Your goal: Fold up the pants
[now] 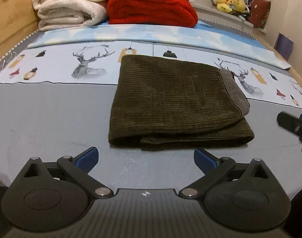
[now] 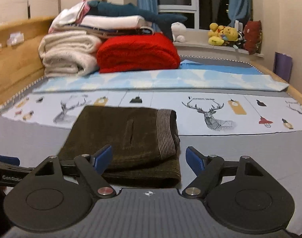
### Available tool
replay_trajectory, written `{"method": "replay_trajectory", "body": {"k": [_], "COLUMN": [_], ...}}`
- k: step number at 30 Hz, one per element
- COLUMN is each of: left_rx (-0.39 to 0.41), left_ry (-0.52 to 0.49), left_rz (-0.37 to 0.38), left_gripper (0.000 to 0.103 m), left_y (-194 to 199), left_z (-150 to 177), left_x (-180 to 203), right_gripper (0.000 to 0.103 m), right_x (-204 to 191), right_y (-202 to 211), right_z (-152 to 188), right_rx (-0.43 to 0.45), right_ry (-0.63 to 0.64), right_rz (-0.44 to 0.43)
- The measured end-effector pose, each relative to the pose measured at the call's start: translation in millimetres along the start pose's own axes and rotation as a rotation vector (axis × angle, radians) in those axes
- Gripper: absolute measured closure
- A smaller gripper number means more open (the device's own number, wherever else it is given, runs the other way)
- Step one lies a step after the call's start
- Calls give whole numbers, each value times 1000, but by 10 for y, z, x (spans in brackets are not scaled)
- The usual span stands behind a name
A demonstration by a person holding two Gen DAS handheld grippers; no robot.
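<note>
Dark olive corduroy pants (image 1: 176,101) lie folded into a compact rectangle on the grey bed cover, striped waistband lining showing at the right edge. They also show in the right wrist view (image 2: 129,136). My left gripper (image 1: 146,158) is open and empty, just in front of the fold's near edge, apart from it. My right gripper (image 2: 149,159) is open and empty, hovering over the near right corner of the pants. The right gripper also shows at the right edge of the left wrist view (image 1: 295,127).
A cream blanket (image 1: 69,4) and a red blanket (image 1: 151,8) are stacked at the head of the bed. A light blue folded sheet (image 1: 151,35) lies across the bed. Wooden headboard (image 2: 14,55) at left. Plush toys (image 2: 224,33) sit on the windowsill.
</note>
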State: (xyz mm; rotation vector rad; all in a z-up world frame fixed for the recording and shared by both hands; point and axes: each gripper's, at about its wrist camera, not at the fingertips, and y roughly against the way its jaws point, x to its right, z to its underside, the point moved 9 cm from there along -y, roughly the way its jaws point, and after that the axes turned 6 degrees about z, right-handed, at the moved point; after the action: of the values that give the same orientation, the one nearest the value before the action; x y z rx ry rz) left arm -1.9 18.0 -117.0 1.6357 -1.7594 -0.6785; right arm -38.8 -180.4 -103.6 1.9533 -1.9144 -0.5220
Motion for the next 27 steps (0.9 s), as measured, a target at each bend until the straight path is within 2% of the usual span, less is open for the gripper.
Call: {"method": "replay_trajectory", "body": {"k": [2, 8, 17, 27], "left_rx": [-16, -44, -47, -41], "left_ry": [-8, -15, -45, -52], "left_rz": [-28, -47, -42, -41], "left_gripper": [1, 1, 1, 1], "left_y": [-68, -213, -249, -253], "left_z": [13, 31, 36, 29], "left_x": [-18, -22, 69, 65], "right_gripper": [21, 21, 21, 18], "right_x": [-30, -34, 27, -21], "right_y": [-61, -198, -249, -271], "right_z": [54, 127, 134, 154], "right_rx": [-19, -66, -106, -129], "right_ry": [20, 25, -37, -36], "right_rz": [0, -23, -46, -72]}}
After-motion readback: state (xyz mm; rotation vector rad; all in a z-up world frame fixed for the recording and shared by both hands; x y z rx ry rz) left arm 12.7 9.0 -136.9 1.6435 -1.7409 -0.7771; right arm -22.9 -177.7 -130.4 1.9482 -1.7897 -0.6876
